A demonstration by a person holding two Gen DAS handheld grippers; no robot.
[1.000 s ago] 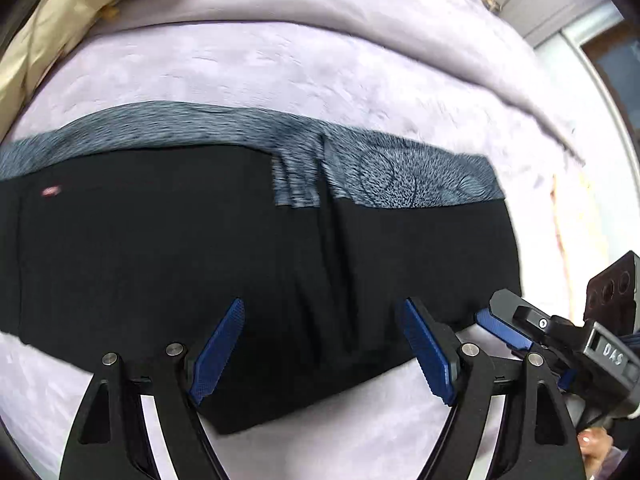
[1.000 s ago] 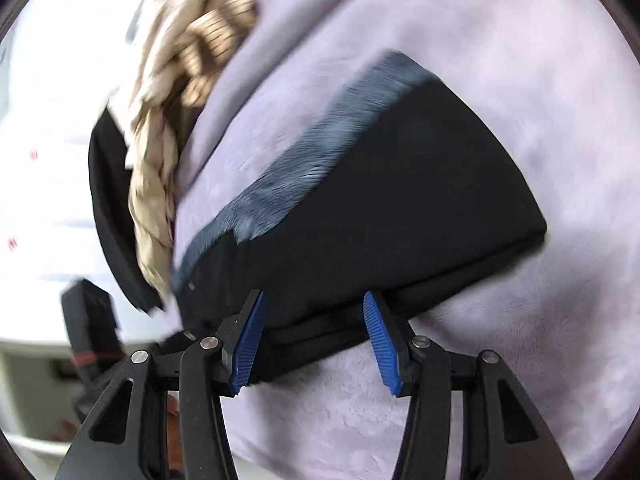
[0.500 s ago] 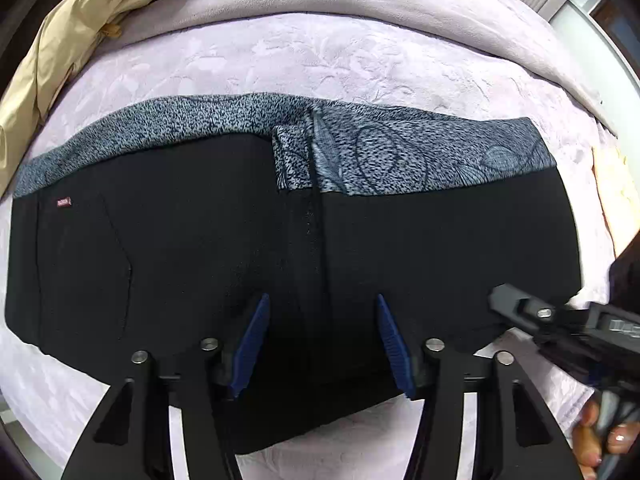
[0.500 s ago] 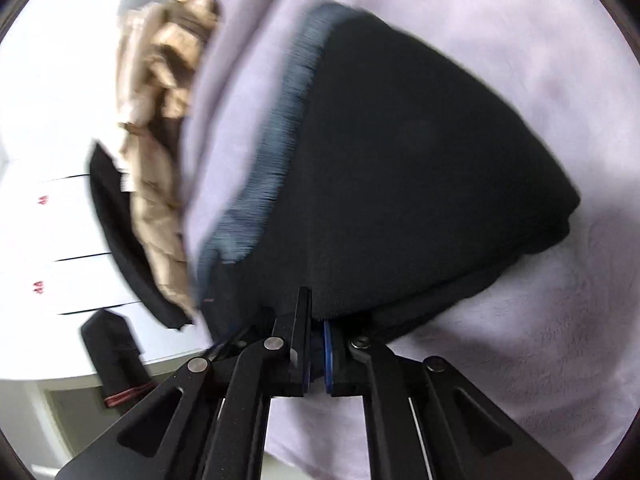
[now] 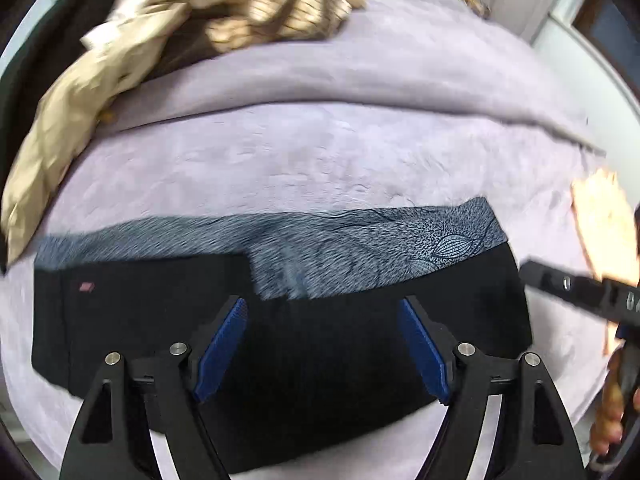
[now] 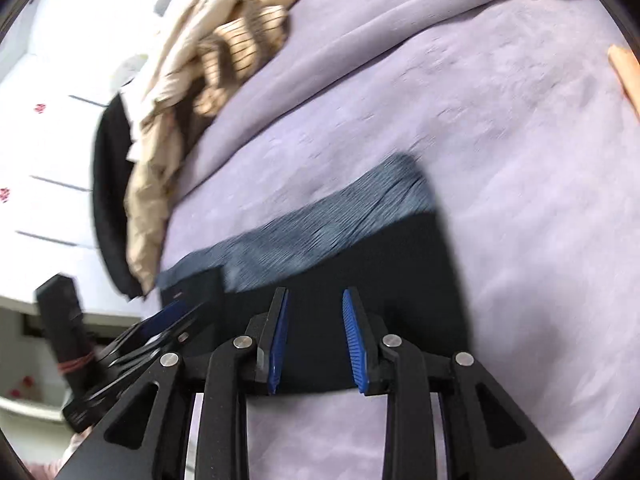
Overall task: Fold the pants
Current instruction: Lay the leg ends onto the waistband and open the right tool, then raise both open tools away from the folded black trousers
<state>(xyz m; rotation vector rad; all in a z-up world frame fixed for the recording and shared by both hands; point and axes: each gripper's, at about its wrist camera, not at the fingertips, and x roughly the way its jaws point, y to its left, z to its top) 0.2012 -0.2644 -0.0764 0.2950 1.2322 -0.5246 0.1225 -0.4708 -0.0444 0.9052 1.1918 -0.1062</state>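
Note:
The black pants [image 5: 328,344] with a grey patterned waistband [image 5: 360,248] lie folded flat on the lilac bed cover. They also show in the right wrist view [image 6: 384,276]. My left gripper [image 5: 322,344] is open wide over the pants' near edge, holding nothing. My right gripper [image 6: 314,340] is open over the near edge of the pants, holding nothing. The right gripper's body shows at the right edge of the left wrist view [image 5: 580,292]. The left gripper shows at the lower left of the right wrist view [image 6: 160,332].
A pile of beige and striped clothes [image 5: 168,40] lies at the far left of the bed, seen also in the right wrist view [image 6: 192,80]. The lilac bed cover [image 5: 320,152] spreads beyond the pants. White drawers [image 6: 44,160] stand left of the bed.
Both grippers have opened: the right one was shut on the pants' edge half a second ago, the left one was narrower. Both views have pulled back and tilted up from the pants.

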